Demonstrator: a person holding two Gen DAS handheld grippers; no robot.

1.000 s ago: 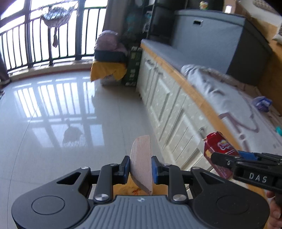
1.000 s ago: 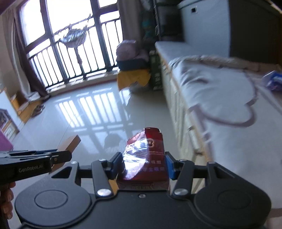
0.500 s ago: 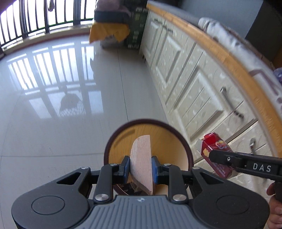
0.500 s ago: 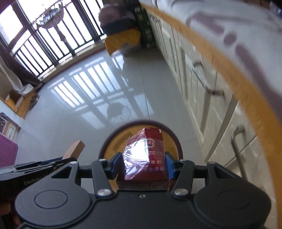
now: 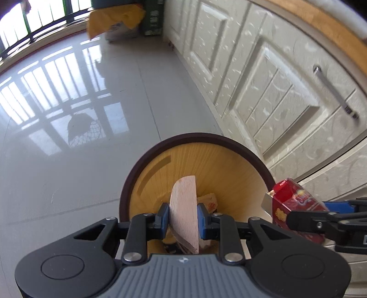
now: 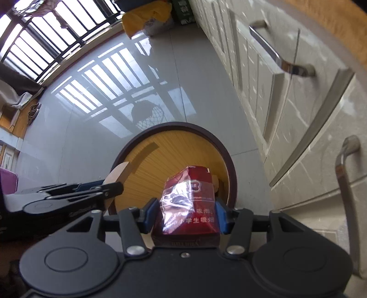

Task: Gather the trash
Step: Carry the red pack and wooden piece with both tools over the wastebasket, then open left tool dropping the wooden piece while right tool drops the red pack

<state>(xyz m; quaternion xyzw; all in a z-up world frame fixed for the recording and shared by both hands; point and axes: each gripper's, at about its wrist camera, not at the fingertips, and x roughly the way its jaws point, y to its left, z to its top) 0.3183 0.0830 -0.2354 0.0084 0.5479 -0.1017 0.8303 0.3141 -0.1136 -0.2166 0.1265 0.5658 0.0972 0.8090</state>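
Note:
My left gripper (image 5: 183, 217) is shut on a pale wooden piece (image 5: 184, 206) and holds it above the open mouth of a round bin (image 5: 146, 160) with a dark brown rim and wood-grain inside. My right gripper (image 6: 185, 213) is shut on a crumpled red cigarette pack (image 6: 190, 197), also over the bin (image 6: 220, 149). In the left wrist view the pack (image 5: 296, 199) and right gripper sit at the bin's right rim. In the right wrist view the wooden piece (image 6: 117, 172) and left gripper are at the bin's left rim. Some trash (image 5: 209, 201) lies inside the bin.
White cabinet doors with metal handles (image 5: 335, 91) run close along the right of the bin. Shiny tiled floor (image 5: 68, 149) spreads to the left. A yellow-covered box (image 5: 114, 18) stands far back near the balcony railing.
Both grippers have tilted down and moved closer over the bin, which now fills more of each view. Both still hold their items.

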